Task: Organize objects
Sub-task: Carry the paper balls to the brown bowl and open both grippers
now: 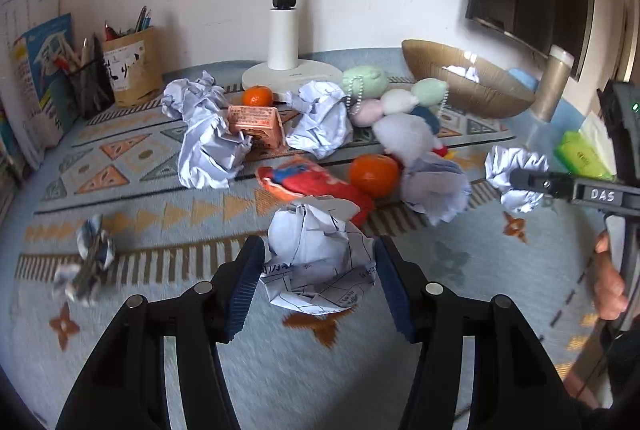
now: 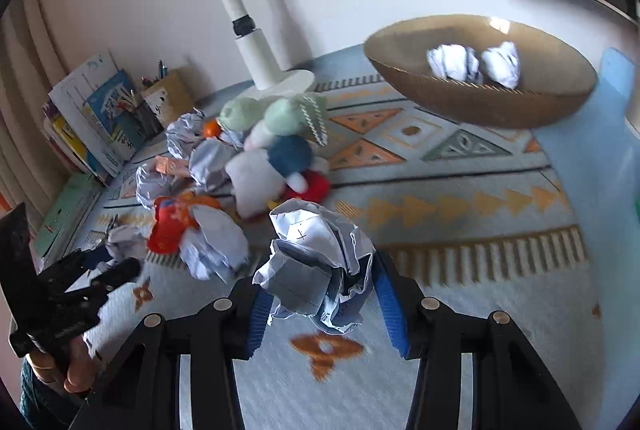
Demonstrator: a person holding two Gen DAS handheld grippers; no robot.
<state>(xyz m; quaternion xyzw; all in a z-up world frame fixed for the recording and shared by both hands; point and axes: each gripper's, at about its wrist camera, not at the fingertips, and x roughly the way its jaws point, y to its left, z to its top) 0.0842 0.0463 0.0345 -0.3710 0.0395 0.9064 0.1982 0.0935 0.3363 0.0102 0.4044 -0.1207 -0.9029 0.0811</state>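
Crumpled paper balls, plush toys, two oranges and snack packs litter a patterned cloth. My left gripper (image 1: 316, 282) has its jaws around a crumpled paper ball (image 1: 316, 258) that lies on the cloth; the pads stand at its sides, and whether they press it I cannot tell. My right gripper (image 2: 320, 298) is shut on another crumpled paper ball (image 2: 316, 262) and holds it above the cloth; it shows in the left wrist view (image 1: 516, 182) too. A brown bowl (image 2: 480, 106) at the back right holds two paper balls (image 2: 452, 64).
A white lamp base (image 1: 290, 74) stands at the back. Plush toys (image 1: 404, 118), an orange (image 1: 374, 170), a red snack bag (image 1: 316, 186) and an orange carton (image 1: 256, 126) lie mid-table. Pen holders (image 1: 128, 66) and books (image 1: 44, 78) stand at the left. A green pack (image 1: 580, 154) lies right.
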